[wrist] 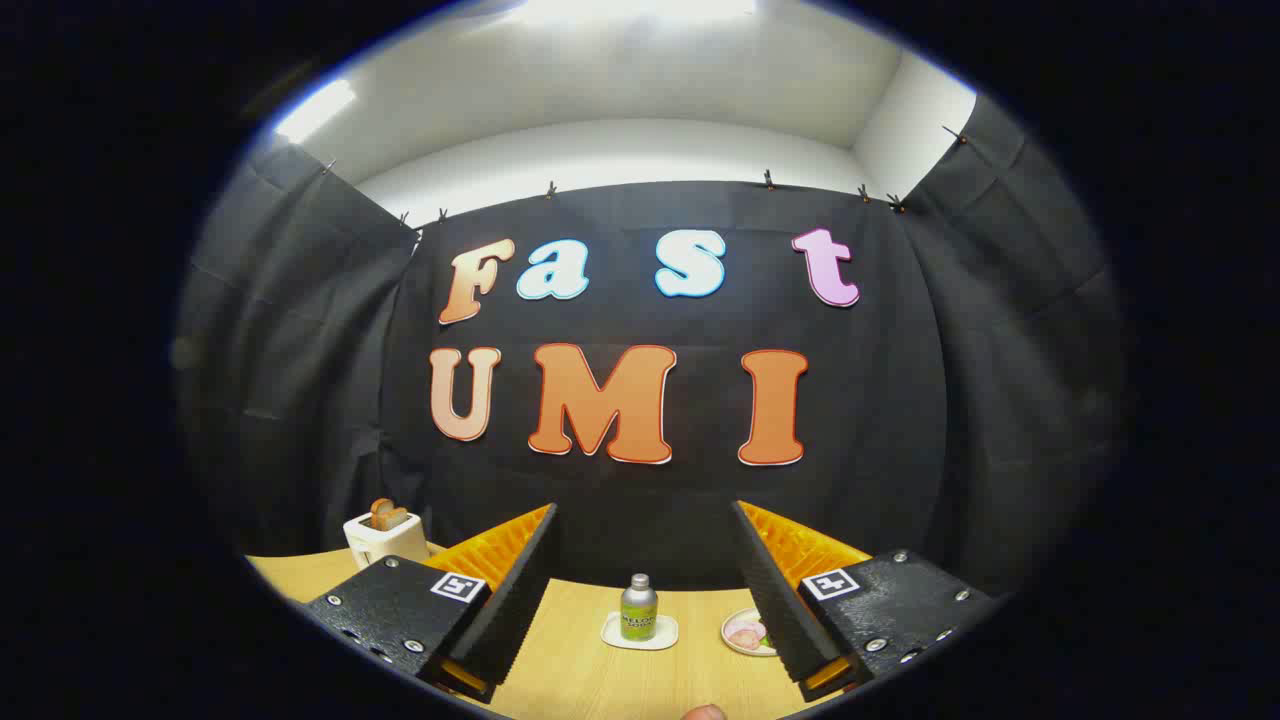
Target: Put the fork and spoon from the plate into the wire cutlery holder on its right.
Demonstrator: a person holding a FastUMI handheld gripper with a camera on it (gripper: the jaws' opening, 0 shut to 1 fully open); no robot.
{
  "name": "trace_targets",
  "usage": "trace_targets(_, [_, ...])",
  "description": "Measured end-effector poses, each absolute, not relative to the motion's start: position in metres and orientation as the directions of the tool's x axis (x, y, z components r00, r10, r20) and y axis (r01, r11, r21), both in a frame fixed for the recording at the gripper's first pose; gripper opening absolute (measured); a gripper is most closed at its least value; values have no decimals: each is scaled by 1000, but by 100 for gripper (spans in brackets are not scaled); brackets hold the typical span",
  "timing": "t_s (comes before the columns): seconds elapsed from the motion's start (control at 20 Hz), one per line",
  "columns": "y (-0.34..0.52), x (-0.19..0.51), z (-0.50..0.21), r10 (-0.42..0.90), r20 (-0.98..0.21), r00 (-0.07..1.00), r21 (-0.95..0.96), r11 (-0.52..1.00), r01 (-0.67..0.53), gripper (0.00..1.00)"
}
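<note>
Black cloth walls close off the booth on three sides, with a pale ceiling and bright lights above them. Below me runs a light wooden desk [580,670]. My jaws [645,585] stand wide apart and hold nothing; the gap between them looks out over the far part of the desk.

Between the fingers, beyond their tips, I see a small green bottle [639,607] with a silver cap, upright on a white coaster [640,633]. Just right of it, partly hidden behind the right finger, lies a small plate [743,632] with something pink and green on it; I cannot tell what that is, and I cannot make out a fork or spoon on it from here. At the far left of the desk, past the left finger, a white toaster [383,538] stands with brown toast [388,514] sticking up out of its slots. At the near edge of the desk a fingertip [705,712] pokes into view.
</note>
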State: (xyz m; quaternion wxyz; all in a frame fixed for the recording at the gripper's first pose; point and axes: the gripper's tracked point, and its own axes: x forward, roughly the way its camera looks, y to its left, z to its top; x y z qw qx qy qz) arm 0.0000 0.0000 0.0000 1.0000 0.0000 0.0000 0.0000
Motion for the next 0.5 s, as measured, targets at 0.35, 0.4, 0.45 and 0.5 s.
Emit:
trace_targets(0.35, [23,-11,14,-3,-18,1000,-17,1000,3,99])
trace_targets(0.4, [25,-12,16,-6,-17,1000,-16,1000,5,99])
trace_targets(0.45, [27,-12,17,-9,-17,1000,-15,1000,9,99])
trace_targets(0.5, [31,-12,18,-8,-16,1000,-14,1000,7,99])
